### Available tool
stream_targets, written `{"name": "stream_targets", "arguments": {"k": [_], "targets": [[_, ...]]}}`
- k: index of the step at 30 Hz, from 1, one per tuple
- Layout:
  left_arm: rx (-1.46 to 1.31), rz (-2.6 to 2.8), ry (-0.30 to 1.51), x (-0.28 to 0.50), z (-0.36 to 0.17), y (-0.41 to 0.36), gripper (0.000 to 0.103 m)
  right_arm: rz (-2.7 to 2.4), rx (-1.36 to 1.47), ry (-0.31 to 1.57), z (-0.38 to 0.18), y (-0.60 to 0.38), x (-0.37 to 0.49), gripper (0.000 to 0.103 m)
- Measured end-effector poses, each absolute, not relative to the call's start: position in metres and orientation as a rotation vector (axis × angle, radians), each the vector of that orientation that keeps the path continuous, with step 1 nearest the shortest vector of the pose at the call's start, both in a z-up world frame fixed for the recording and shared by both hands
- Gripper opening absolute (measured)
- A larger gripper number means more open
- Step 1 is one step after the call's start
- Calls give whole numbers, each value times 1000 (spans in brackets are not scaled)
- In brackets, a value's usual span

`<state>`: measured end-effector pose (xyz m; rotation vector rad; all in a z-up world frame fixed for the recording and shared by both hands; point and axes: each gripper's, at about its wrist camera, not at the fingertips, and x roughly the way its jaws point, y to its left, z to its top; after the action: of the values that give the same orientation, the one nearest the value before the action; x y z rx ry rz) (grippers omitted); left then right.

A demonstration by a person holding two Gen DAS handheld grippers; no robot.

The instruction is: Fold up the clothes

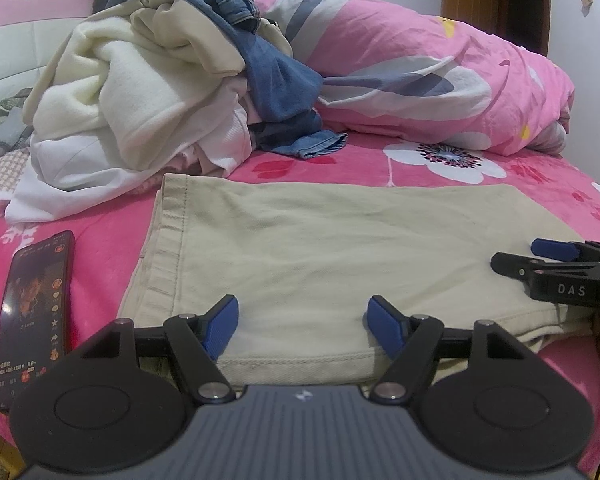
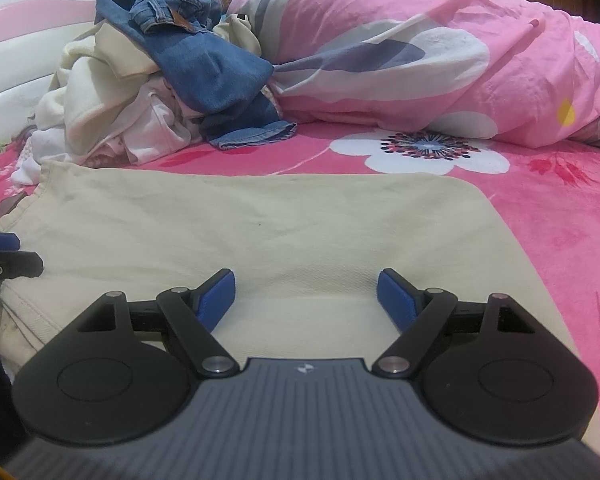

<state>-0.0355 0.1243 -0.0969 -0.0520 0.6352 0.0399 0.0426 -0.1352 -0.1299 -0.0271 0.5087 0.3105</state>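
— Both grippers sit low over the near edge of the beige garment (image 1: pixel 312 248); left gripper (image 1: pixel 302 326) and right gripper (image 2: pixel 306 300) each have jaws spread, nothing pinched between them.

— Where does it lie?

— Flat on the pink bed (image 2: pixel 560 232), folded into a rough rectangle, with the pile (image 1: pixel 148 80) of unfolded clothes behind it and a phone (image 1: pixel 34 320) beside its left edge.

— How will it handle?

— Looks like a soft, medium-weight twill: limp, likely to sag between two holds, not slippery. I'd pinch the near hem at both corners, through all layers, and carry it over evenly.
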Motion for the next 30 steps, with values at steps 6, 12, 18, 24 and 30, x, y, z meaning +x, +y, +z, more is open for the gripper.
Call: {"name": "stream_targets", "arguments": {"k": [6, 12, 18, 24, 30], "targets": [[-52, 42, 636, -35, -97, 124, 73, 311, -26, 507, -131, -135, 41, 80], [-52, 42, 636, -35, -97, 125, 73, 312, -26, 506, -131, -136, 41, 80], [-52, 42, 636, -35, -97, 124, 73, 314, -27, 505, -131, -136, 41, 80], [-53, 43, 636, -35, -96, 124, 73, 314, -27, 505, -131, -136, 41, 80], [-54, 43, 636, -35, -96, 125, 73, 312, -29, 503, -131, -136, 41, 80]]}}
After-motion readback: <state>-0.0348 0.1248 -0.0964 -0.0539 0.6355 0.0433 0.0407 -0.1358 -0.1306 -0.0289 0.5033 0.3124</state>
